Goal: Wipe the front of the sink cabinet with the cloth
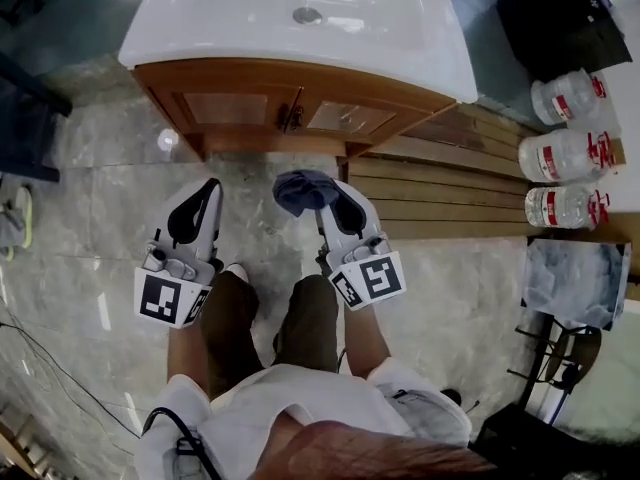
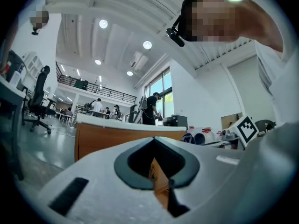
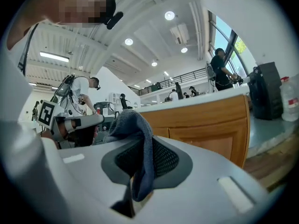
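The sink cabinet (image 1: pixel 250 76) has a wooden front with two panelled doors under a white basin top (image 1: pixel 300 18). It lies ahead in the left gripper view (image 2: pixel 107 136) and the right gripper view (image 3: pixel 205 125). A blue-grey cloth (image 1: pixel 303 190) hangs bunched from my right gripper (image 1: pixel 326 194), which is shut on it a short way in front of the right door. The cloth (image 3: pixel 136 125) drapes over the jaw tips of the right gripper (image 3: pixel 142 146). My left gripper (image 1: pixel 211 186) is held beside it, shut with nothing in it (image 2: pixel 155 141), apart from the cabinet.
Three water bottles (image 1: pixel 565 153) lie on their sides at the right by a wooden slatted platform (image 1: pixel 450 188). A black case (image 1: pixel 560 18) stands at the back right. The person's legs (image 1: pixel 270 318) are below the grippers on a grey tiled floor (image 1: pixel 110 168).
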A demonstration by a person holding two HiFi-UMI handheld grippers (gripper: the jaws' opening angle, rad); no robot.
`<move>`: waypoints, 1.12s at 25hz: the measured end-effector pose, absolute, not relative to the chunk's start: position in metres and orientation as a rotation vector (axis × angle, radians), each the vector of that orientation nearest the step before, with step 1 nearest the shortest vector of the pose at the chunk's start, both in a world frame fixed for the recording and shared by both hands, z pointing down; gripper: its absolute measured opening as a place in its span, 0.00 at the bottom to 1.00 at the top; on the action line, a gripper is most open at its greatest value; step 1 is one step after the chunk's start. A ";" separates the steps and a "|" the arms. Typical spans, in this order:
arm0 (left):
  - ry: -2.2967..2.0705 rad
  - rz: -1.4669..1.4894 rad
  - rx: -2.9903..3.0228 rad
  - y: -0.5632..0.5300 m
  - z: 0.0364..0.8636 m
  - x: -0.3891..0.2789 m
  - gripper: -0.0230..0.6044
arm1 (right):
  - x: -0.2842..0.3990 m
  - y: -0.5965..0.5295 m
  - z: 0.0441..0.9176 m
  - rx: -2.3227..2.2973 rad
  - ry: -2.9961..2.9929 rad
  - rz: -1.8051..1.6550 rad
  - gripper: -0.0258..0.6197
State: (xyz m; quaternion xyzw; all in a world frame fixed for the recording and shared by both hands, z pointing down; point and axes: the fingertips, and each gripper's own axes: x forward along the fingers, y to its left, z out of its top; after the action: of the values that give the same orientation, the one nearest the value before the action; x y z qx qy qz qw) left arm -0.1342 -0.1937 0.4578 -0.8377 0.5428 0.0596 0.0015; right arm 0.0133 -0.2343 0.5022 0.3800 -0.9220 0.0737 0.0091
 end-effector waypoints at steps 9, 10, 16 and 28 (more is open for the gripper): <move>1.773 0.218 -2.502 -0.173 0.559 -0.141 0.04 | -0.006 -0.223 0.617 1.151 -2.939 0.204 0.13; 1.783 0.213 -2.494 -0.170 0.563 -0.142 0.04 | -0.006 -0.220 0.618 1.148 -2.944 0.197 0.13; 1.831 0.163 -2.476 -0.162 0.579 -0.144 0.04 | -0.001 -0.212 0.620 1.155 -2.933 0.211 0.13; 2.057 0.066 -2.290 -0.144 0.613 -0.191 0.04 | -0.105 -0.248 0.551 1.034 -3.157 0.151 0.13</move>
State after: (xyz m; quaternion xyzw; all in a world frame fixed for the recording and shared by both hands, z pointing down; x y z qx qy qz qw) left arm -0.1914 -0.1443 0.6133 -0.7434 0.6677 0.0214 0.0316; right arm -0.1054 -0.2481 0.5505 0.3096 -0.9453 0.0451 -0.0920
